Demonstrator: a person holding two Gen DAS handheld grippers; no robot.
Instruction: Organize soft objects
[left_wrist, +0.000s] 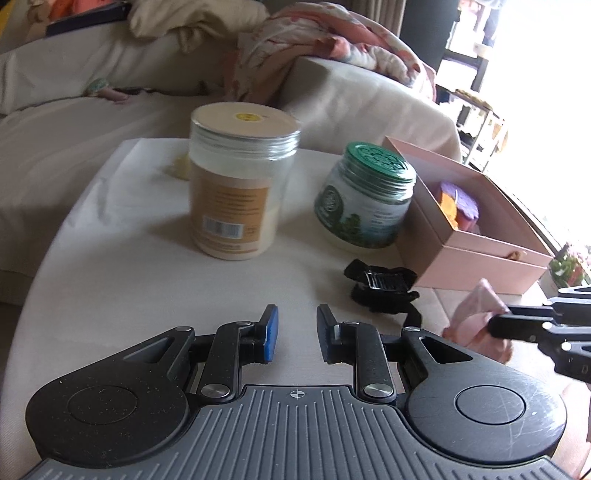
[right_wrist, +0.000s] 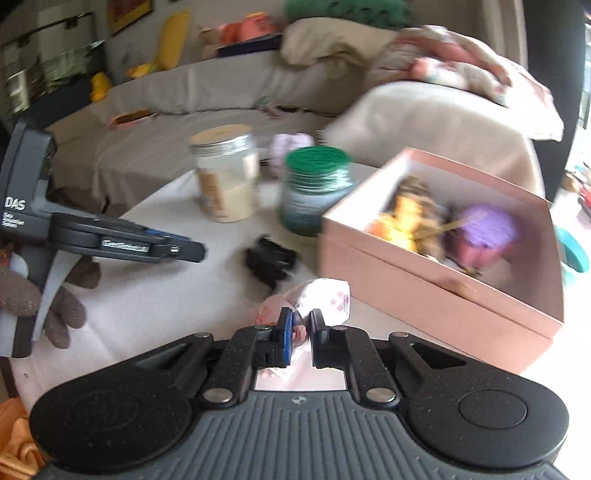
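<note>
On the white table (left_wrist: 110, 258), near its front edge, the right gripper (right_wrist: 300, 325) is pinching a small pink cloth (right_wrist: 325, 295), its fingers closed on the fabric, just in front of the pink box (right_wrist: 424, 295); the left gripper (left_wrist: 295, 336) is hovering with its fingers apart and nothing between them, facing the tall jar (left_wrist: 240, 184) and the green-lidded jar (left_wrist: 365, 199); a black clip (left_wrist: 380, 290) is lying on the table between the jars and the box, apart from both grippers; the step in hand, as I judge it, is carrying the cloth to the box, which is already holding purple and orange soft things; the next move is likely calling for a lift over the near wall of the box and a release inside, with care that the loose fabric is not catching on the rim; the left view is showing the cloth only at its far right edge, bunched at the tip of the other tool, and only a corner of the box's contents; the right view is showing the open box more fully, though blurred, along with a pale purple item (right_wrist: 291, 146) behind the jars that the left view is hiding, and the gloved hand (right_wrist: 44, 299) holding the left tool.
</note>
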